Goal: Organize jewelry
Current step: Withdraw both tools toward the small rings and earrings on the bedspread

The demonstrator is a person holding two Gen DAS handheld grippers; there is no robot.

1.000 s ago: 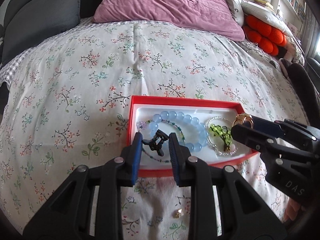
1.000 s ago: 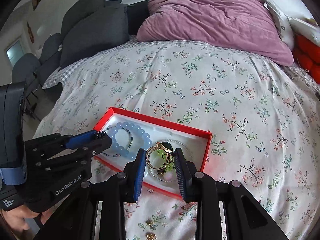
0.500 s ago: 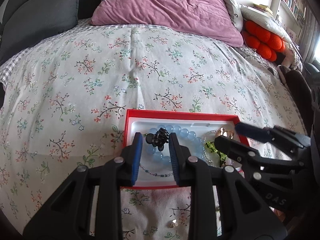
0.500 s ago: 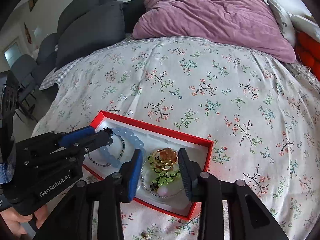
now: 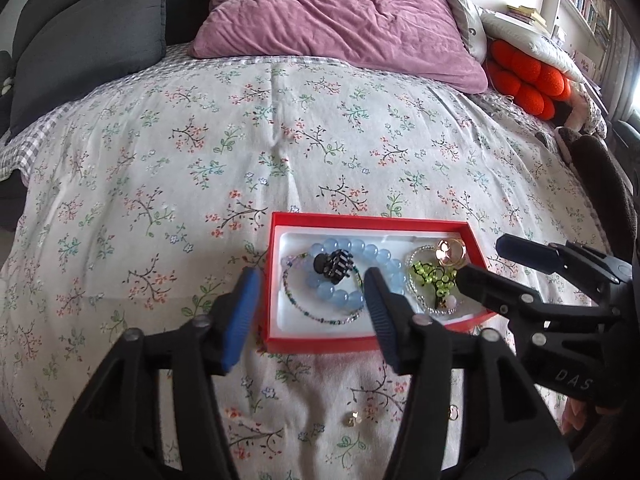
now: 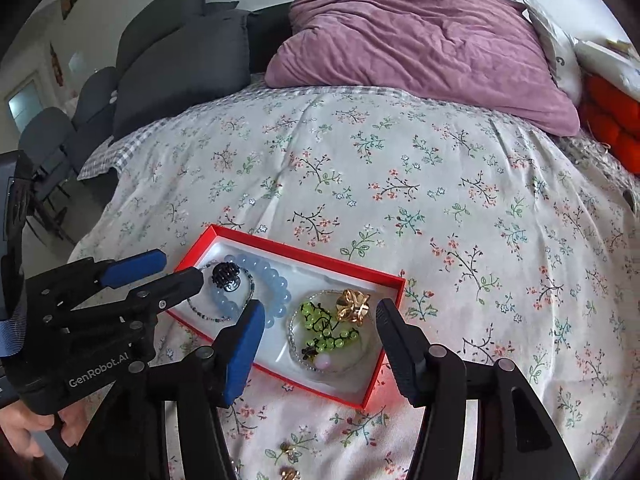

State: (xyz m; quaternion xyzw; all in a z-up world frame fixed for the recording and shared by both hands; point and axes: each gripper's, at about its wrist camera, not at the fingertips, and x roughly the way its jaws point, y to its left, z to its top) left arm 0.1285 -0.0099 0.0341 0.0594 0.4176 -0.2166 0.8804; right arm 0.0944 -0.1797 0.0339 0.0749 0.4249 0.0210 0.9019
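A red box (image 5: pixel 372 222) with a white liner lies on the floral bedspread. In it are a blue bead bracelet (image 5: pixel 382 258), a black hair claw (image 5: pixel 334 266), a thin bead chain (image 5: pixel 316 318), a green bead bracelet (image 5: pixel 434 280) and a gold piece (image 5: pixel 450 250). My left gripper (image 5: pixel 308 304) is open and empty over the box's near left part. My right gripper (image 6: pixel 320 338) is open and empty above the green bracelet (image 6: pixel 326 332) and gold piece (image 6: pixel 352 306). The claw (image 6: pixel 226 276) lies on the blue bracelet (image 6: pixel 272 284).
Small gold earrings (image 5: pixel 352 420) lie on the bedspread in front of the box, also seen in the right wrist view (image 6: pixel 290 472). A purple pillow (image 5: pixel 340 20), grey cushions (image 5: pixel 84 40) and an orange cushion (image 5: pixel 528 76) line the far side of the bed.
Both grippers opened. The left let go of the black hair claw, the right let go of the gold piece; both now lie in the box. Both grippers drew back slightly.
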